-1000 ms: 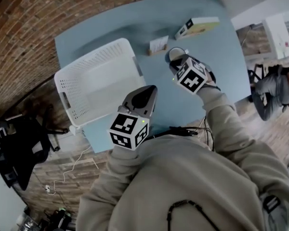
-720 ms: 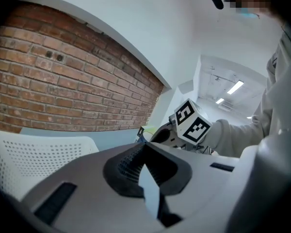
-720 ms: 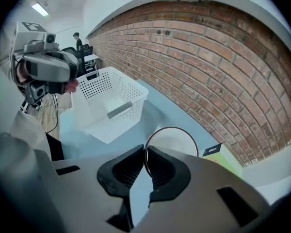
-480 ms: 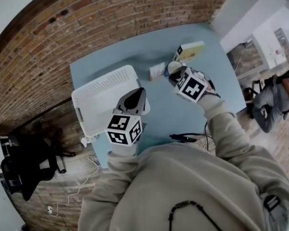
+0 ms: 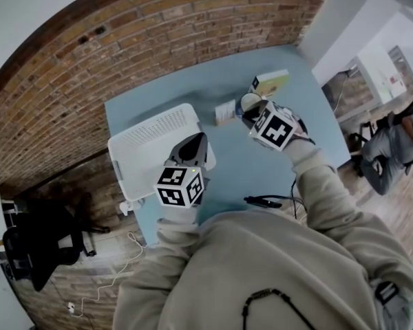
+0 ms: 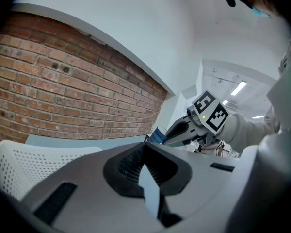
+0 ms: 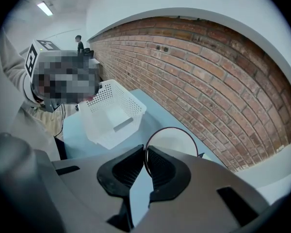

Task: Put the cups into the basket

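The right hand-held gripper (image 5: 252, 111) is clenched on the rim of the cup (image 5: 248, 103), one pad inside the wall and one outside. That pinch lets the cup hang mouth-up, ready, I'd say, to be carried across and lowered in. The cup is to the right of the basket (image 5: 148, 143), and it looks clear of the tabletop (image 5: 241, 163). The left hand-held gripper (image 5: 192, 148) is closed on nothing and hovers at the basket's near right corner. It's probably just parked, but it sits right on the likely path. The basket looks empty and is open on top, so there's plenty of room to drop into. Its right-hand rim is the edge the cup has to clear. A small card stand (image 5: 225, 112) sits just beside the cup on the basket side, worth watching on the swing. A box (image 5: 272, 82) lies beyond the cup, farther from the basket. The basket's left side sits at the tabletop's edge, so a hard nudge there looks risky.
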